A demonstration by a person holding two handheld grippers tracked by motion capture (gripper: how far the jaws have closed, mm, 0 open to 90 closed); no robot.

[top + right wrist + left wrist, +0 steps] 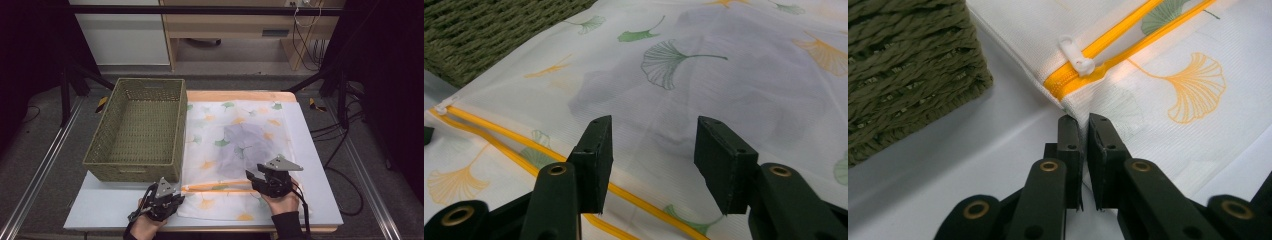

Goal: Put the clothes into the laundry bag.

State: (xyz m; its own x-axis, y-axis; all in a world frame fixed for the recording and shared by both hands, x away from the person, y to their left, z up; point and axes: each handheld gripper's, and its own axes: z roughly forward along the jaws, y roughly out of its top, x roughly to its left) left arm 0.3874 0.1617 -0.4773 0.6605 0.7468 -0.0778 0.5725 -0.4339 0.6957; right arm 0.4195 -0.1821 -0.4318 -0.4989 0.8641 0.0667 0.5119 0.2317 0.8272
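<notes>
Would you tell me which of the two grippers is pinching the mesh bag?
The left gripper: its jaws are closed on the mesh bag at the corner below the zip pull. The right gripper hovers open above the fabric.

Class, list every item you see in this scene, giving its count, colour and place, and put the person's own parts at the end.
Woven wicker basket: one, olive green, left part of the table.
White mesh laundry bag printed with ginkgo leaves: one, white with green and orange leaves, right of the basket; something grey inside.
Orange zipper: one, across the bag's near end.
White zipper pull: one, at the zipper's left end.
Table: one, pale grey top.
Left gripper: black, shut on the bag's near left corner.
Right gripper: black, open above the bag.
</notes>
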